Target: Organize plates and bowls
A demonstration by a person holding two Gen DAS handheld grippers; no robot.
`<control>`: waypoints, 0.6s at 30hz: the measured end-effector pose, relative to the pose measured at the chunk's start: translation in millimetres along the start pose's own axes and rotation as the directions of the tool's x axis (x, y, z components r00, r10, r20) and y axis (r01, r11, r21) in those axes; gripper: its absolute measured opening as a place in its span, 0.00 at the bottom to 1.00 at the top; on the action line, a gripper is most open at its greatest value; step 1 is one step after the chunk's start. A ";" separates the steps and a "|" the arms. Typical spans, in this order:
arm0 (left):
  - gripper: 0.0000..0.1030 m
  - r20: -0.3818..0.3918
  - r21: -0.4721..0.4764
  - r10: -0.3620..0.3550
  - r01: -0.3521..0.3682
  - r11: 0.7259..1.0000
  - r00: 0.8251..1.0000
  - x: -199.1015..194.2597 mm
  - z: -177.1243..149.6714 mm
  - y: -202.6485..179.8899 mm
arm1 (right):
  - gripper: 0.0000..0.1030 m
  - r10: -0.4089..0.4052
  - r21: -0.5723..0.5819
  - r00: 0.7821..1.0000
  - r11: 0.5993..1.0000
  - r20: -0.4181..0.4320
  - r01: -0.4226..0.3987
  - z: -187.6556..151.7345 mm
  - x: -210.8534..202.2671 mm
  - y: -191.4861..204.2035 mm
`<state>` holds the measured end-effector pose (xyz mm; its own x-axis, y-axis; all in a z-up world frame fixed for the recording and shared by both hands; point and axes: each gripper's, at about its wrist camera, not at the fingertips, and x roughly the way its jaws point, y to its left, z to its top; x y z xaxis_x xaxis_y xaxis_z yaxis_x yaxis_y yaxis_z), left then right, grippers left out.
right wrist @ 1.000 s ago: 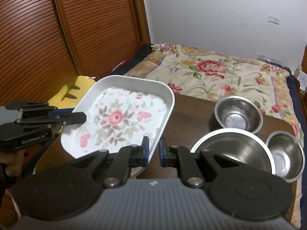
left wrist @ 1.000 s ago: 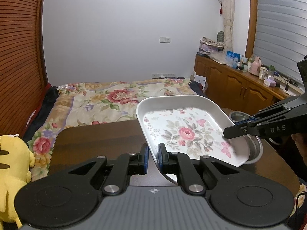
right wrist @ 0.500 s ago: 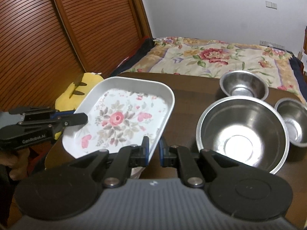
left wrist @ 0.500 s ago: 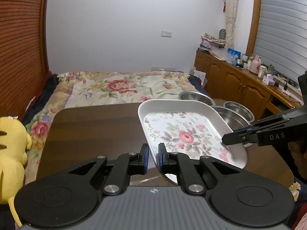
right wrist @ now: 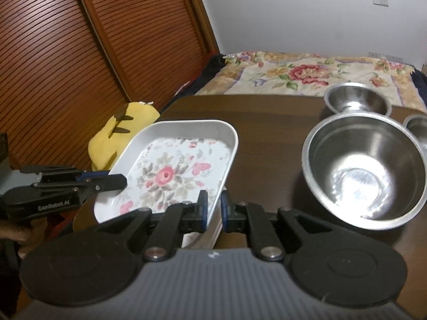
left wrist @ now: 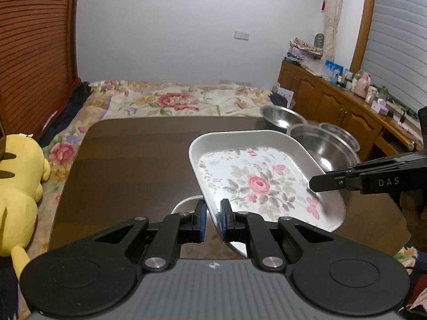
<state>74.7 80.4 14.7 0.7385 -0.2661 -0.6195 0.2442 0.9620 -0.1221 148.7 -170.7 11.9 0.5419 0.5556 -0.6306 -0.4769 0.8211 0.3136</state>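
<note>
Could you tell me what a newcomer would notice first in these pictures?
A white rectangular floral-print tray hangs over the dark wooden table, pinched at opposite rims by the left gripper and right gripper. Three shiny steel bowls sit beside it, toward the bed.

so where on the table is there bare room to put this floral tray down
The widest bare patch of the dark table lies left of the floral tray, running to the edge by the yellow plush and back toward the bed. The right side is crowded: the large steel bowl and two smaller bowls.
</note>
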 end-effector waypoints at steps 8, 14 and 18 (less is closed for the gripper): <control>0.12 -0.029 0.002 0.013 -0.013 1.000 1.000 0.5 -15.3 3.9 | 0.11 0.033 0.040 0.999 0.999 -0.023 -0.032 -21.9 5.5 1.7; 0.12 -0.046 -0.019 0.014 -0.015 1.000 0.999 6.1 -23.1 9.1 | 0.12 0.029 0.043 0.999 0.999 -0.012 -0.029 -34.2 7.8 5.8; 0.12 -0.055 -0.029 0.020 -0.022 0.999 0.998 9.4 -27.1 11.6 | 0.12 0.044 0.081 0.999 0.996 -0.006 -0.043 -36.0 14.2 3.0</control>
<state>67.5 90.7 -13.6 0.7079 -0.2428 -0.6633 0.2096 0.9690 -0.1310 130.1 -165.2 -21.7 0.5164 0.5900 -0.6207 -0.4417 0.8044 0.3972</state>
